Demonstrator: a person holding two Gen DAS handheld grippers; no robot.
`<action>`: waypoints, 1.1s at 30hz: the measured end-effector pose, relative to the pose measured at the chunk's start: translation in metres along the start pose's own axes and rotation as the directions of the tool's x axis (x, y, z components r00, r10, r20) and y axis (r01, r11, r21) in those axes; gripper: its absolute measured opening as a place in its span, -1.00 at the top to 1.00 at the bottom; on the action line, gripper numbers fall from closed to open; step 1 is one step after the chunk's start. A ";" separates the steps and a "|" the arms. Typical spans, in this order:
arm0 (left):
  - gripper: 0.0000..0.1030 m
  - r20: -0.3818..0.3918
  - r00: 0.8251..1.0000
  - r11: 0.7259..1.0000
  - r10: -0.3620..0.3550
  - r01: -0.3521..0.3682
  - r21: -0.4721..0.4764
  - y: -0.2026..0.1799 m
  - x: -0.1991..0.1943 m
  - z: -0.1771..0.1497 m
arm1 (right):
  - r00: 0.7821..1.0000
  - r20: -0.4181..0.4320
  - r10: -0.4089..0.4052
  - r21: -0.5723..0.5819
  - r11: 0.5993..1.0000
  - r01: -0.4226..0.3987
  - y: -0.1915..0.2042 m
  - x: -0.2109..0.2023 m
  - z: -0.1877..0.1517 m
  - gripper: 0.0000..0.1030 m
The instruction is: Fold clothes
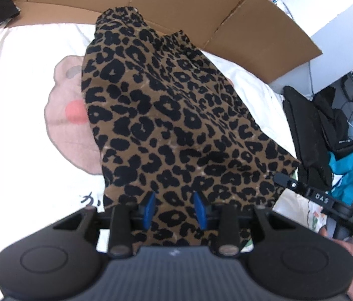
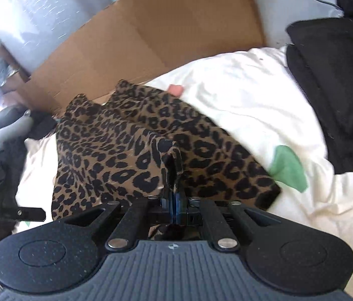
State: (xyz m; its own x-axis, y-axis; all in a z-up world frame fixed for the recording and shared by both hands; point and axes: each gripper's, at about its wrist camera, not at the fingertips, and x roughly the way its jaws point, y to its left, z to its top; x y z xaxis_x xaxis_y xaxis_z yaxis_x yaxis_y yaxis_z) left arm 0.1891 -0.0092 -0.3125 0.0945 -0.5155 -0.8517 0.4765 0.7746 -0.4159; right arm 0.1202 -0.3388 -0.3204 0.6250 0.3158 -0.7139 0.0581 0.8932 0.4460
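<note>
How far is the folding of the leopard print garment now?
Done: the leopard print garment lies spread on the white bedding, seemingly doubled lengthwise. In hand: the right tongs pinch a raised fold; the left tongs stand apart above the cloth. Left: laying the fold over into a compact stack.

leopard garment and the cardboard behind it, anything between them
Nothing: in the left wrist view the leopard garment overlaps the cardboard directly.

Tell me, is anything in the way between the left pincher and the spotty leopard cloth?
No, nothing visible is in the way. The left gripper has its blue fingers apart right over the leopard-print garment, with only cloth showing between them. The right gripper is shut on a pinched-up fold of the same garment.
</note>
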 end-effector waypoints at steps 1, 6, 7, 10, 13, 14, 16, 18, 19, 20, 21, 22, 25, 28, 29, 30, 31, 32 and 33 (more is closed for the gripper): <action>0.31 -0.002 1.000 1.000 0.000 0.000 0.001 0.000 0.000 0.001 | 1.000 0.001 -0.004 0.007 1.000 0.004 -0.002 -0.001 -0.001 1.00; 0.31 -0.016 1.000 1.000 0.000 0.000 0.008 0.003 0.000 -0.001 | 1.000 -0.012 -0.005 0.033 0.999 0.006 -0.008 -0.001 -0.006 1.00; 0.31 -0.020 1.000 1.000 0.000 0.000 0.009 0.003 -0.001 0.000 | 1.000 -0.022 0.005 0.034 0.999 -0.004 -0.009 0.001 -0.007 1.00; 0.31 -0.028 1.000 1.000 0.001 -0.001 0.013 0.000 0.000 0.001 | 0.999 -0.046 0.012 0.026 1.000 -0.010 -0.008 0.006 -0.007 0.94; 0.31 -0.037 0.999 1.000 0.005 -0.004 0.013 -0.003 0.002 0.000 | 0.998 -0.067 0.001 0.032 0.999 0.002 -0.010 0.015 -0.005 0.75; 0.31 -0.041 0.999 1.000 0.006 -0.005 0.014 -0.003 0.003 0.000 | 0.998 -0.069 -0.006 0.034 0.999 0.008 -0.011 0.017 -0.005 0.53; 0.30 -0.047 0.999 1.000 0.006 -0.005 0.017 -0.004 0.004 -0.001 | 0.998 -0.052 -0.031 0.029 0.999 0.033 -0.013 0.019 -0.003 0.19; 0.28 -0.052 0.999 1.000 0.008 -0.007 0.018 -0.004 0.006 -0.002 | 0.998 -0.034 -0.049 0.023 0.998 0.050 -0.015 0.019 0.000 0.18; 0.27 -0.055 0.998 1.000 0.010 -0.009 0.018 -0.003 0.006 -0.002 | 0.998 -0.028 -0.054 0.022 0.998 0.054 -0.016 0.019 0.002 0.18; 0.27 -0.057 0.998 1.000 0.011 -0.010 0.018 -0.002 0.007 -0.002 | 0.998 -0.024 -0.054 0.023 0.998 0.054 -0.017 0.019 0.003 0.18; 0.26 -0.058 0.998 1.000 0.012 -0.012 0.017 -0.002 0.007 -0.002 | 0.998 -0.021 -0.053 0.021 0.998 0.053 -0.018 0.020 0.003 0.18; 0.26 -0.060 0.998 1.000 0.014 -0.013 0.015 -0.001 0.008 -0.002 | 0.999 -0.017 -0.052 0.018 0.998 0.052 -0.018 0.020 0.004 0.18; 0.26 -0.063 0.998 1.000 0.015 -0.014 0.014 0.001 0.009 -0.002 | 0.999 -0.016 -0.043 0.003 0.999 0.043 -0.017 0.023 0.004 0.20; 0.26 -0.062 0.998 1.000 0.016 -0.015 0.020 0.002 0.009 -0.002 | 0.999 -0.024 -0.040 -0.013 0.999 0.040 -0.015 0.028 0.003 0.59; 0.26 -0.060 0.998 1.000 0.016 -0.015 0.021 0.002 0.009 -0.001 | 0.999 -0.028 -0.039 -0.017 0.999 0.038 -0.015 0.029 0.003 0.79; 0.26 -0.059 0.998 1.000 0.017 -0.016 0.020 0.003 0.008 -0.001 | 0.999 -0.033 -0.039 -0.022 0.999 0.038 -0.014 0.029 0.003 0.90; 0.26 -0.058 0.998 1.000 0.018 -0.017 0.019 0.003 0.008 -0.001 | 0.999 -0.037 -0.039 -0.026 0.999 0.038 -0.014 0.030 0.004 0.95; 0.26 -0.057 0.998 1.000 0.019 -0.018 0.018 0.004 0.008 0.000 | 0.998 -0.040 -0.039 -0.030 0.999 0.038 -0.013 0.029 0.004 0.96; 0.26 -0.057 0.998 1.000 0.021 -0.020 0.018 0.005 0.008 0.000 | 0.999 -0.037 -0.039 -0.030 0.999 0.038 -0.013 0.027 0.004 0.96</action>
State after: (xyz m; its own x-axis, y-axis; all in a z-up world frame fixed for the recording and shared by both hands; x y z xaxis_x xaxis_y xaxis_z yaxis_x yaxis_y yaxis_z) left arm 0.1917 -0.0096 -0.3213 0.0549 -0.4777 -0.8768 0.4903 0.7779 -0.3931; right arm 0.1399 -0.3430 -0.3432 0.5930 0.2924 -0.7502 0.0580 0.9138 0.4020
